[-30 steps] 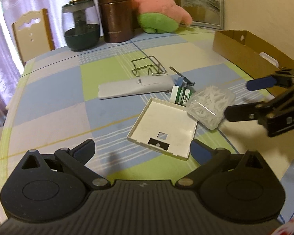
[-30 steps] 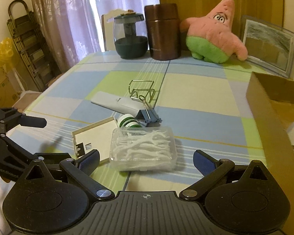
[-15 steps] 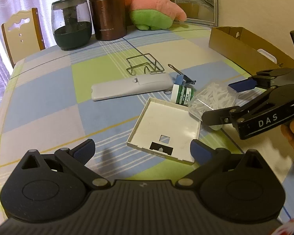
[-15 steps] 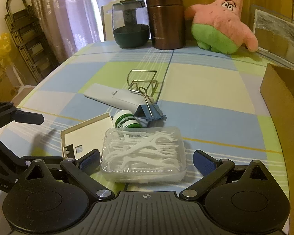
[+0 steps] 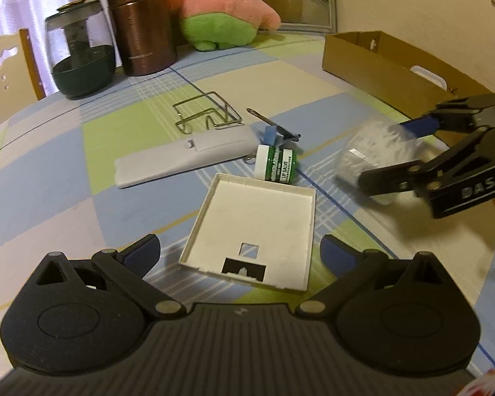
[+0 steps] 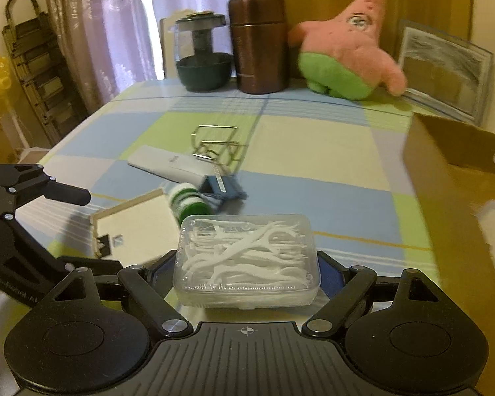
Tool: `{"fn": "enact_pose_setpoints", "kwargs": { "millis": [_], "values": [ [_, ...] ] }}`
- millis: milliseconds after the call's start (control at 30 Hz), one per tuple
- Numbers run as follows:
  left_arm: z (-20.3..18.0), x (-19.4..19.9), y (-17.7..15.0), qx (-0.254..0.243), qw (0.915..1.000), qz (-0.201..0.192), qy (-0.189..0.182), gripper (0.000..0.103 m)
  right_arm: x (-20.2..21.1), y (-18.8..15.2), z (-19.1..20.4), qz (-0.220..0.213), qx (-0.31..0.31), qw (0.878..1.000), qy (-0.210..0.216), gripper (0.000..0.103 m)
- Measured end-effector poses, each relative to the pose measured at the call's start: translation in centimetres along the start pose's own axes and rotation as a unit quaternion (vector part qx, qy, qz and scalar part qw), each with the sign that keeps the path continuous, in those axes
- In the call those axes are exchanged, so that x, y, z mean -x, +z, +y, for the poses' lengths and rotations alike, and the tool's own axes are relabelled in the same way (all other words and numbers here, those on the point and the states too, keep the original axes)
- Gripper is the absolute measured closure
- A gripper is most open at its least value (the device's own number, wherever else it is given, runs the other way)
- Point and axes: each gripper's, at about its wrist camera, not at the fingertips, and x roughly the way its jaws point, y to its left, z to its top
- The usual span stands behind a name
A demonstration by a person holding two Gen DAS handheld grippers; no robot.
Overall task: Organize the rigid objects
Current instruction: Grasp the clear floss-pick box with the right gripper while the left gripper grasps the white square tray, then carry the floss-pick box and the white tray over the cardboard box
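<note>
My right gripper [image 6: 246, 272] is shut on a clear plastic box of white floss picks [image 6: 247, 257] and holds it off the table; the box also shows blurred in the left wrist view [image 5: 376, 151], between the right gripper's fingers. My left gripper [image 5: 239, 254] is open and empty just above a shallow white square tray [image 5: 257, 224]. On the checked tablecloth lie a green lip-salve tube [image 5: 275, 165], a blue binder clip [image 5: 277, 137], a flat white case [image 5: 184, 158] and a wire stand [image 5: 204, 115].
An open cardboard box [image 5: 389, 66] stands at the table's right edge, also in the right wrist view [image 6: 458, 178]. At the back stand a glass jar [image 5: 79, 62], a brown canister [image 5: 140, 23], a pink plush star [image 5: 224, 10] and a framed picture [image 5: 297, 0].
My right gripper closed on the floss-pick box and lifted it toward the right, away from the tray. My left gripper moved slightly closer to the white tray and stayed open.
</note>
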Motion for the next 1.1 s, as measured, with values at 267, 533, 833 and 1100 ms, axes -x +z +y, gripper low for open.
{"fn": "enact_pose_setpoints", "kwargs": {
  "millis": [267,533,833,1100],
  "values": [
    [-0.6,-2.0,0.6,-0.021,0.9997,0.011,-0.009,0.002,2.0,-1.6,-2.0,0.001,-0.025,0.999,-0.03,0.021],
    [-0.5,-2.8,1.5,-0.001,0.9999,0.013,-0.008,0.014,2.7,-2.2,-2.6,-0.003,-0.037,0.999,-0.032,0.021],
    [-0.9,-1.6,1.0,0.05,0.9982,0.03,0.01,0.016,3.2,-2.1,-2.4,-0.009,-0.043,0.999,-0.031,0.021],
    [-2.4,0.6,0.0,0.118,0.9919,0.03,0.036,0.017,5.5,-2.4,-2.1,-0.017,-0.038,0.999,-0.035,0.021]
  ]
}}
